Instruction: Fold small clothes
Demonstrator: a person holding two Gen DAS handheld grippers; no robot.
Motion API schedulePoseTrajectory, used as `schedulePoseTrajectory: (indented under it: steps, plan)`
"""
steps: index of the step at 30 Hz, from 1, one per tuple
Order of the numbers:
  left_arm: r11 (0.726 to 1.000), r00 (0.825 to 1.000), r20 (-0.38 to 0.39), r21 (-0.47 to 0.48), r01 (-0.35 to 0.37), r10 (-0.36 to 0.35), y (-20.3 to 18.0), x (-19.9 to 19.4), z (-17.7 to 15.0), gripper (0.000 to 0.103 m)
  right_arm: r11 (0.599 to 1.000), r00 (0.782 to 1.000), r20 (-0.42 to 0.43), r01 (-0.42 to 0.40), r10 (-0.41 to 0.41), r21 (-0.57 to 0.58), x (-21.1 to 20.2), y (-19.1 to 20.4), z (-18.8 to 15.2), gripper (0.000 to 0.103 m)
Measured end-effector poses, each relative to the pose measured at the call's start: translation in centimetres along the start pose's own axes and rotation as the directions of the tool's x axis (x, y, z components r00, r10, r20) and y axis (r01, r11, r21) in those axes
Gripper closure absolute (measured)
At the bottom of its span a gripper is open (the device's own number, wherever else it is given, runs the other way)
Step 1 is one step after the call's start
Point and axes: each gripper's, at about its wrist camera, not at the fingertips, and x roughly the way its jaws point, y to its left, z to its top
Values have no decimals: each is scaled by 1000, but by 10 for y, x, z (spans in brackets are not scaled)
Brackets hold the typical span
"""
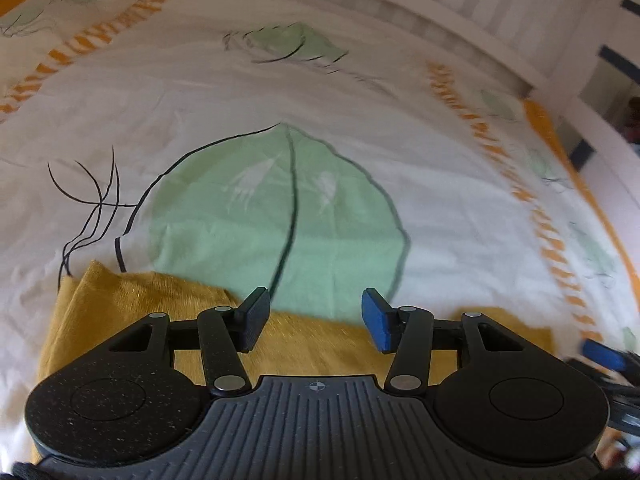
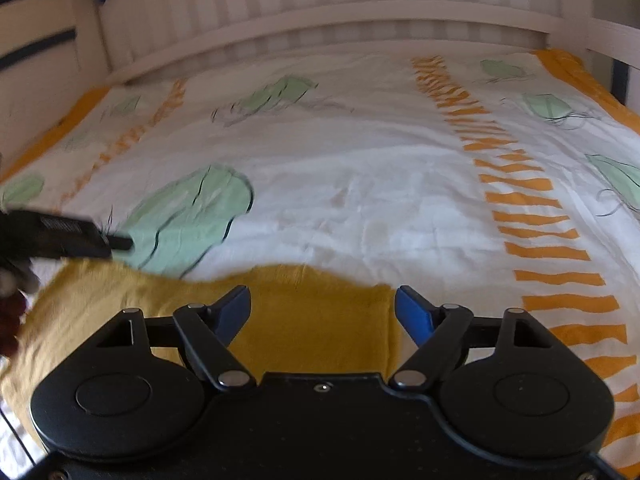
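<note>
No writing can be read; the orange marks on the bedcover [image 2: 360,184] are too blurred. The left tool [image 1: 316,318] is wide open and holds nothing, over the mustard cloth [image 1: 132,304] at the lower frame. The right tool [image 2: 322,314] is also wide open and empty above the cloth [image 2: 312,320].

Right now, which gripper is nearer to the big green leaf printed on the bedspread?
Left. The left gripper hangs open right at the big green leaf's near edge; the right gripper is open over the mustard garment, off to the leaf's right.
</note>
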Motion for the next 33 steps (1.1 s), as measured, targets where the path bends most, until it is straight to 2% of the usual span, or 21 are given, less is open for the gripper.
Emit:
schedulePoseTrajectory:
  steps: [3,6,8,10,13,15,17,23,26,29,33]
  plan:
    - [1000,1000,12,10,28,-28,0,-20,-14,54,1000,999,-45,-18,18,-8,6,3,-4,22]
    - [999,1000,13,23,27,-28,5,-44,-38,47,998,996,-72,-44,47,50,8,-4,-6,16]
    - [1000,1000,13,12,26,-26,11,-54,-49,31,992,995,-82,-56,65,111,9,-11,-7,15]
    - [1000,1000,3,-2,11,-11,16,-61,-59,24,983,993,-91,-63,80,170,9,-18,-9,14]
    - [999,999,-20,-22,-31,30,23,-69,-70,12,969,990,-99,-71,97,238,7,-28,-13,6]
    - [999,998,-30,-22,-49,48,25,-73,-75,12,956,989,-100,-75,108,285,5,-35,-16,6]
    - [998,998,-41,-6,-56,56,24,-73,-77,12,935,986,-100,-93,135,341,2,-42,-20,0]
    - [996,997,-24,-51,-72,71,33,-78,-88,12,868,966,-128,-139,225,477,-7,-62,-41,0]
    - [995,996,-14,-36,-88,87,32,-84,-91,12,852,950,-159,-156,267,500,-8,-64,-53,0]
    - [995,996,-9,-41,-88,88,33,-88,-94,12,856,933,-182,-191,310,481,-12,-59,-58,0]
    - [995,996,-24,-39,-92,91,34,-84,-96,12,840,915,-181,-234,360,489,-14,-52,-64,0]
